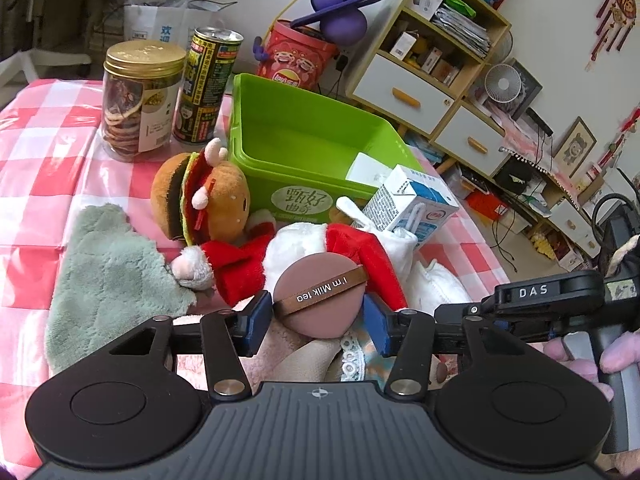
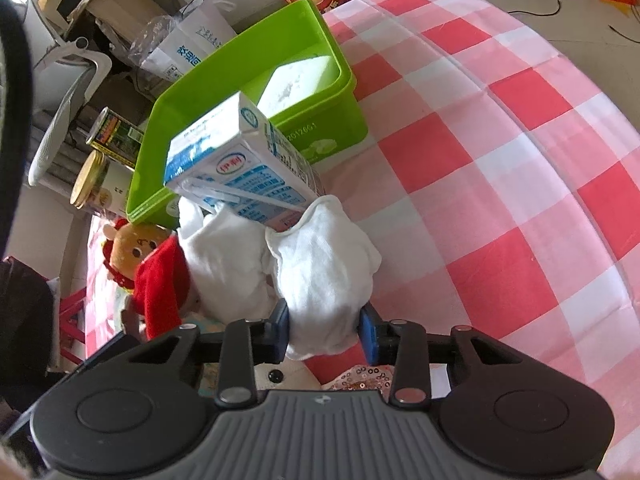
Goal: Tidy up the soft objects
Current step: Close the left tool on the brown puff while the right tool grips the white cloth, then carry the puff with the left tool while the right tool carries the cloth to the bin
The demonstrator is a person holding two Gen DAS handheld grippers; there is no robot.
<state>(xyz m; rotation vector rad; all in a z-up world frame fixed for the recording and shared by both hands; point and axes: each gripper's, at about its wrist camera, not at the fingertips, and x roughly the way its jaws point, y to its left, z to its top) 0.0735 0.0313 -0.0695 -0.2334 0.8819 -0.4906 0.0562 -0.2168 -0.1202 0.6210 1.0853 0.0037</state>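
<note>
My left gripper (image 1: 316,320) is shut on a round brown powder puff (image 1: 318,300) with a "I'm Milk tea" ribbon, held over a red-and-white plush (image 1: 280,252). A burger plush (image 1: 200,192) and a grey-green cloth (image 1: 112,284) lie to the left. My right gripper (image 2: 324,332) is shut on a white sock (image 2: 324,280); a second white cloth (image 2: 228,268) lies beside it. A milk carton (image 2: 244,164) leans over them against the green bin (image 2: 312,44). The bin (image 1: 296,136) holds a white sponge (image 2: 296,80).
A cookie jar (image 1: 140,96) and a tall can (image 1: 208,84) stand behind the plushes on the pink checked tablecloth (image 2: 500,160). The other gripper's handle (image 1: 560,304) is at the right of the left wrist view. Shelves and clutter stand beyond the table.
</note>
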